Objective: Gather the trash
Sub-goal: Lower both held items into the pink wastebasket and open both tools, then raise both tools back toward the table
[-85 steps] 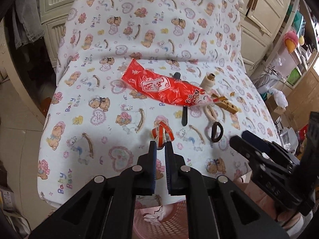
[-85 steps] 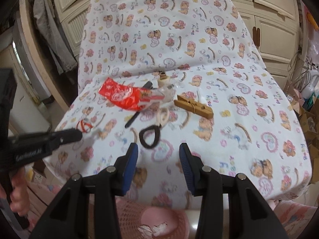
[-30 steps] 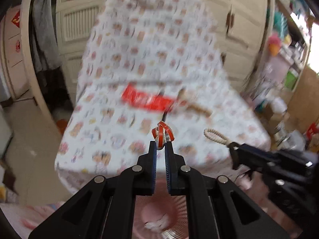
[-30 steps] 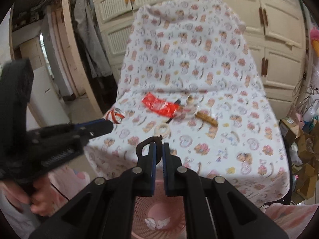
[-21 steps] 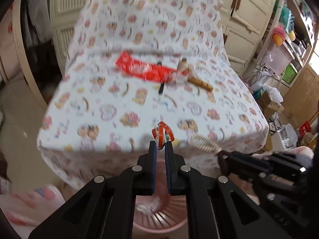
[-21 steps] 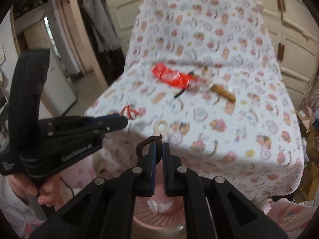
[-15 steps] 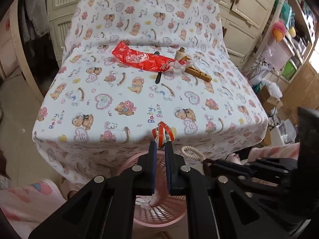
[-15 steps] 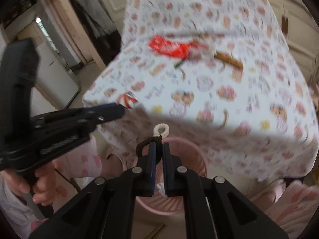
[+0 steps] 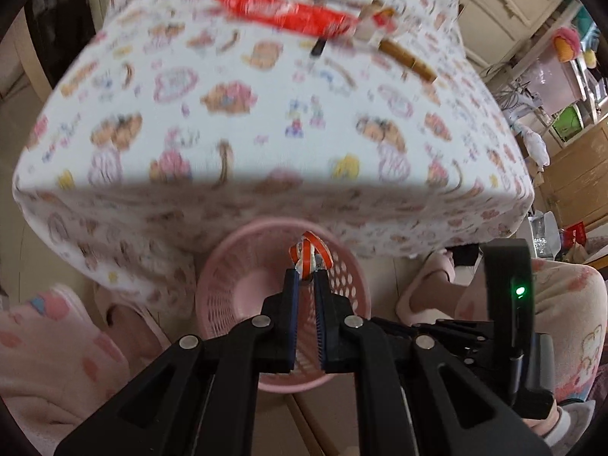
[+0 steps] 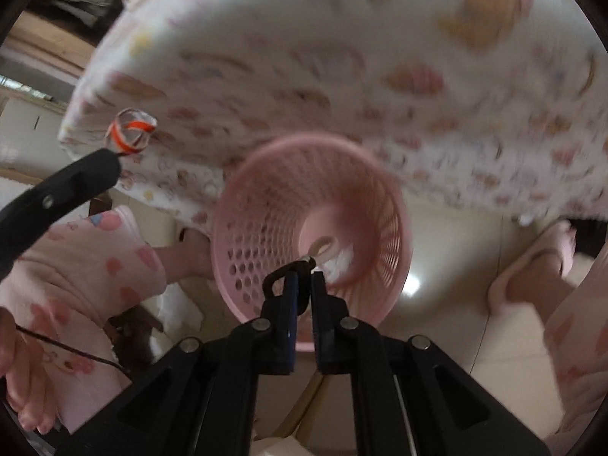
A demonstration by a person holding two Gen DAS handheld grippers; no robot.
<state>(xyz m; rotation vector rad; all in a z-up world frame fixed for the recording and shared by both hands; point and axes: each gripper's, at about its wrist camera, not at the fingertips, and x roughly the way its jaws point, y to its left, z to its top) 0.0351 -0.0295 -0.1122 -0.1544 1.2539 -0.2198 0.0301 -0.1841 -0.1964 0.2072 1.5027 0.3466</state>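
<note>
My left gripper [image 9: 306, 277] is shut on a red-and-white ribbon loop [image 9: 309, 255] and points steeply down over the pink mesh basket [image 9: 212, 285] on the floor. My right gripper [image 10: 304, 277] is shut on a black hair tie [image 10: 273, 283] with a cream braided loop [image 10: 323, 247] hanging from it, right above the basket's [image 10: 228, 205] opening. In the right wrist view the left gripper [image 10: 104, 161] and its ribbon [image 10: 131, 131] hang at the left, outside the basket's rim. A white scrap [image 10: 342, 262] lies in the basket's bottom.
The table under the cartoon-print cloth [image 9: 228, 114] overhangs the basket. On it lie a red wrapper [image 9: 281, 7], a black pen [image 9: 317, 47] and a wooden clothespin [image 9: 408, 60]. A person's pink pyjama legs [image 9: 562, 304] and slippers [image 10: 532, 277] flank the basket.
Both grippers have dropped from above the tabletop to just over the basket and tipped steeply downward. Each keeps its grip on its loop.
</note>
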